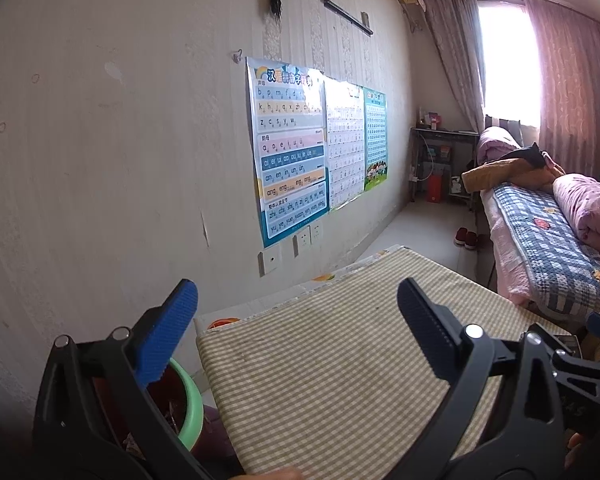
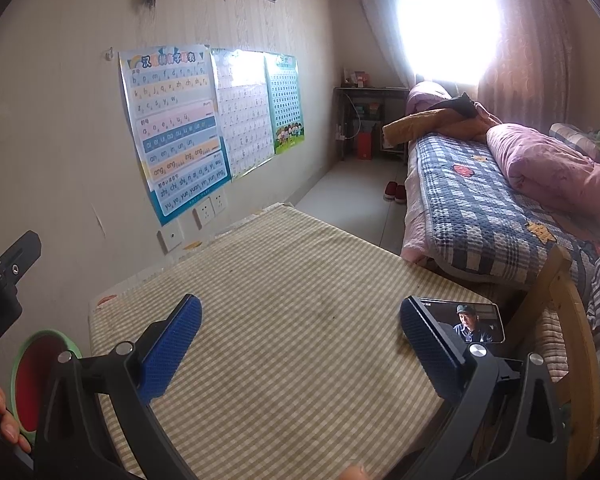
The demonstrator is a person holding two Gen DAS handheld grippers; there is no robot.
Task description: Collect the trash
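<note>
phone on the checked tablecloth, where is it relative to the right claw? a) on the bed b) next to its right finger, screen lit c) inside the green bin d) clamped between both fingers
b: the phone lies flat on the tablecloth beside the right finger of the open right claw, its screen showing a video.
</note>
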